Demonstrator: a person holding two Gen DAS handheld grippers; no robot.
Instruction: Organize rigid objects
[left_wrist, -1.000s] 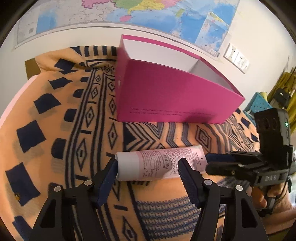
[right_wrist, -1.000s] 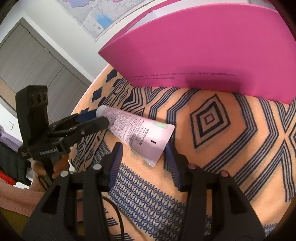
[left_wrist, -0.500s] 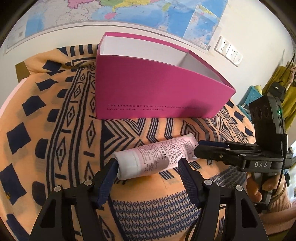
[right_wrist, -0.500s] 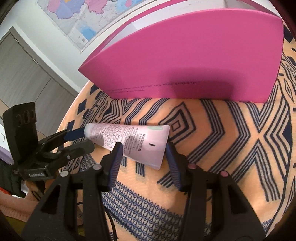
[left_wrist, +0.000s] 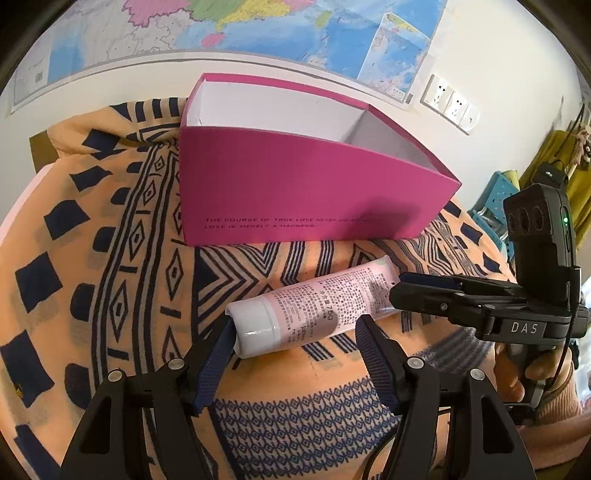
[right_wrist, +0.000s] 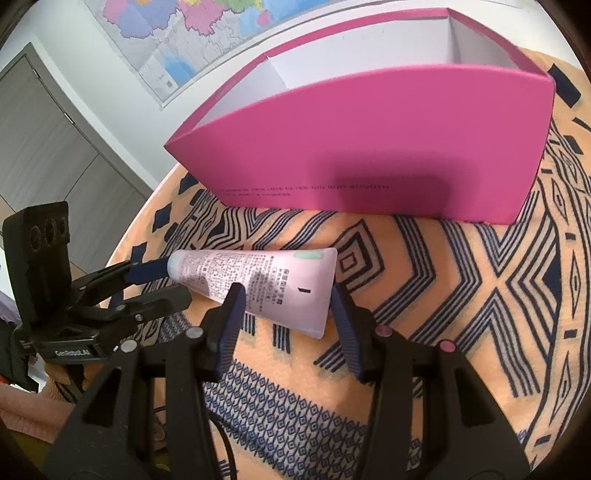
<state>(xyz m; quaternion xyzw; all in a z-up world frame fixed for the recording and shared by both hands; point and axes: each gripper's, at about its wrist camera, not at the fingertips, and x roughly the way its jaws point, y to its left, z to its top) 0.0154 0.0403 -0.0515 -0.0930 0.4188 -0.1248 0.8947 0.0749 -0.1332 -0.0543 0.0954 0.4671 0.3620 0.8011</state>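
A pink tube (left_wrist: 314, 306) with a white cap is held lengthwise between both grippers above the patterned cloth. My left gripper (left_wrist: 295, 332) is shut on its cap end. My right gripper (right_wrist: 288, 299) is shut on its flat crimped end; it also shows in the left wrist view (left_wrist: 406, 288). The tube (right_wrist: 258, 277) shows in the right wrist view, with my left gripper (right_wrist: 155, 280) at its far end. An open magenta box (left_wrist: 306, 184) with a white inside stands just beyond the tube; it also shows in the right wrist view (right_wrist: 369, 147). What lies in it is hidden.
An orange cloth with dark blue patterns (left_wrist: 110, 258) covers the table. A map (left_wrist: 221, 26) and wall sockets (left_wrist: 450, 107) are on the wall behind the box. A grey door (right_wrist: 44, 147) stands to the left in the right wrist view.
Both grippers have lifted the tube together off the cloth. The views now look down over the box's rim, so more of its white inside shows.
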